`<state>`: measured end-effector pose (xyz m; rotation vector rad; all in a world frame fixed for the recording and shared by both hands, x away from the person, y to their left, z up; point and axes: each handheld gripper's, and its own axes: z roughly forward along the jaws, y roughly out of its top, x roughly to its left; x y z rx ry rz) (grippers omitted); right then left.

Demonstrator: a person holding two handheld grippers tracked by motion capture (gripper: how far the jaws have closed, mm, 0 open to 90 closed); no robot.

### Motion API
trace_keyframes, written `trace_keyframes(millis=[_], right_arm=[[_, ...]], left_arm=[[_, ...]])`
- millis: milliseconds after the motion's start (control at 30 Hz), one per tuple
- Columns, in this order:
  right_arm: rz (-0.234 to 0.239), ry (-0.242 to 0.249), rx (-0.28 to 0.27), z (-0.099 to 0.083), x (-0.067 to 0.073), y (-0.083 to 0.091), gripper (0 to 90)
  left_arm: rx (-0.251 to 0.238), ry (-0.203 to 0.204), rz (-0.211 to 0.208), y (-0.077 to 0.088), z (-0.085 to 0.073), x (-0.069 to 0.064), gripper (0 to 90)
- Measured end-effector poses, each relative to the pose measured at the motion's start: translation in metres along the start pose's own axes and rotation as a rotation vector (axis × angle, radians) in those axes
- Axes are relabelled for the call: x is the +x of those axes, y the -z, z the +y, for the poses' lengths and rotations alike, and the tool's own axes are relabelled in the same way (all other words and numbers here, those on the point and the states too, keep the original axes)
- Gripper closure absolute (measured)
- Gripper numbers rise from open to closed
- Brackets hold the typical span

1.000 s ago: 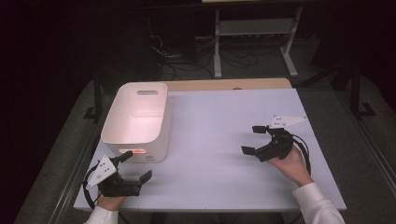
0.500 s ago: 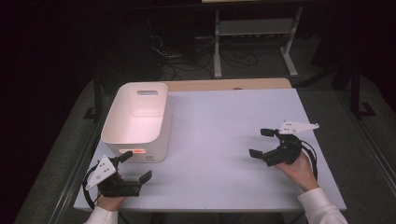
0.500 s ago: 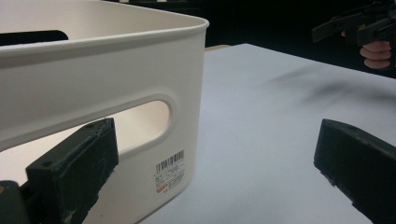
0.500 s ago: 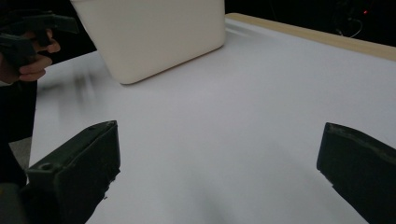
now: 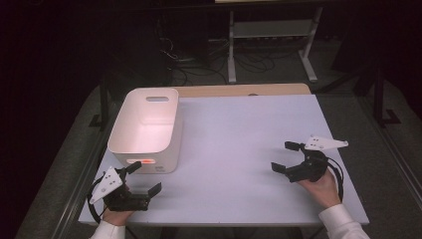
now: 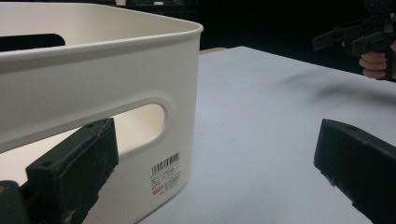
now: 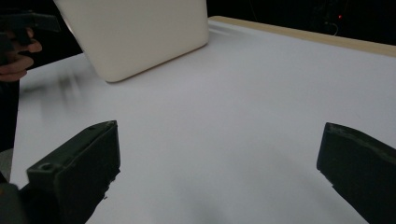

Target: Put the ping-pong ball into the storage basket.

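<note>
The white bin (image 5: 147, 127) sits on the left part of the white table (image 5: 239, 139), a bit back from the near edge. The left gripper (image 5: 142, 179) rests low on the table just in front of it. Its 2 jaws are spread wide apart and hold nothing. It looks ready to take the bin by its near wall, because 1 jaw points at the handle hole (image 6: 140, 122) there.

The right gripper (image 5: 288, 157) is far off on the right side of the table, well apart from the bin. Its 2 jaws are spread wide too, with nothing between them. It seems to wait there so it does not get in the way.

The bin is a tall box with round corners and smooth, plain walls. It is open at the top and looks empty inside. It has 1 long hole in each short wall for lifting. A small sticker (image 6: 165, 174) with black lines is stuck low on the near wall.
</note>
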<state>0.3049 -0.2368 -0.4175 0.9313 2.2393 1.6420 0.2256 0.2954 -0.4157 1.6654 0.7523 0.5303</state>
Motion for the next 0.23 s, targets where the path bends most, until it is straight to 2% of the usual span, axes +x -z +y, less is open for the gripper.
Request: trace_keyframes(millis=[100, 233], right_arm=[[-0.006, -0.001, -0.018, 0.0005, 0.0022, 0.0015, 0.0], [-0.006, 0.001, -0.016, 0.0002, 0.0029, 0.0013, 0.0]], left_arm=[[0.007, -0.002, -0.003, 0.0007, 0.0003, 0.0007, 0.0], [0.002, 0.003, -0.006, -0.0003, 0.0002, -0.0002, 0.0]])
